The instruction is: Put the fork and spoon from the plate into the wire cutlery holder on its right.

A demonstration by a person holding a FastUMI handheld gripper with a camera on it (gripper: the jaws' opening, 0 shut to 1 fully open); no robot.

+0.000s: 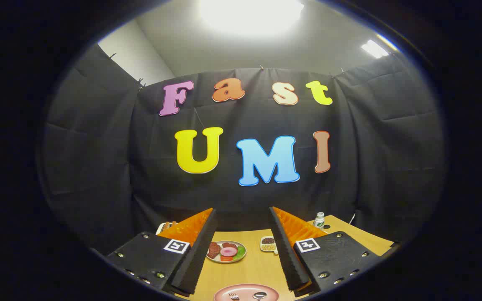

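Your left finger, black-padded with an orange ribbed back, stands at the left of the wooden table, and a pale object you cannot identify peeks out just behind it at the table's far edge. Your gripper is held released, its fingers spread wide with nothing between the pads, raised well above the tabletop and aimed at the booth's black cloth wall.

Between the fingers, farther up the table, sits a round plate of food carrying dark and pink slices with a bit of green. Nearest you, low between the two fingers and below their tips, lies the pink plate, only its far half visible. On it, the fork rests to the left and the spoon to the right, side by side and apart, neither touched by a finger.

A little right of the food plate, a small white dish with dark and pale contents sits close against the inner edge of your right finger. Beyond that finger, near the table's far right corner, a small white bottle with a green label stands upright. The wire cutlery holder cannot be made out from here.
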